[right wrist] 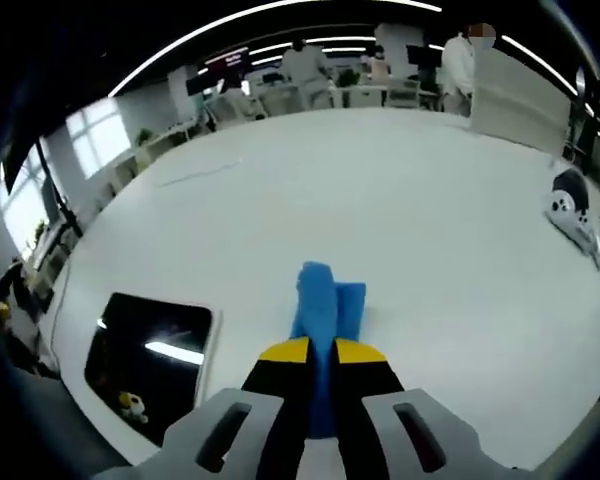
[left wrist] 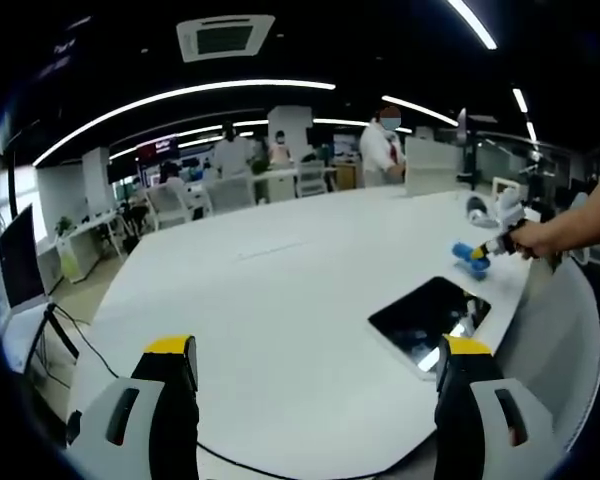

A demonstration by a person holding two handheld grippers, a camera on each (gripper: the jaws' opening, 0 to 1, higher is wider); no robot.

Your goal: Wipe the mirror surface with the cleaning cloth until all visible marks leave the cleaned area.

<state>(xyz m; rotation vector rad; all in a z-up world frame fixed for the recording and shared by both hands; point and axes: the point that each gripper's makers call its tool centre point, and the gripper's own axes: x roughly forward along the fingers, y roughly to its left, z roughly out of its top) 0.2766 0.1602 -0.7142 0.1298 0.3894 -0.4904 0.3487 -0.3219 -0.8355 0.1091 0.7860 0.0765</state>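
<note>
- Your left gripper (left wrist: pixel 315 375) had its jaws spread wide apart, with nothing between them, low over the white table (left wrist: pixel 280 290).
- The mirror (left wrist: pixel 428 318) lay flat on the table ahead of your left gripper and toward its right jaw, close to the table's edge; its dark glass reflected a ceiling light.
- Beyond the mirror, further to the right in the left gripper view, your hand (left wrist: pixel 552 236) held the right gripper (left wrist: pixel 483 250), with the blue cloth (left wrist: pixel 471 259) at its tip, resting on the table just past the mirror.
- In the right gripper view, your right gripper (right wrist: pixel 322 350) had its jaws closed tight on the cloth (right wrist: pixel 327 302), whose folded end stuck out ahead of the yellow tips onto the table (right wrist: pixel 400 200).
- The mirror (right wrist: pixel 150 350) sat to the left of your right gripper, just beside it, apart from the cloth; whether it carried marks could not be told.
- No container stood on the table near either gripper.
- A white device (right wrist: pixel 572 212) lay well off to the right of your right gripper.
- People (left wrist: pixel 383 146) stood at desks far beyond the table.
</note>
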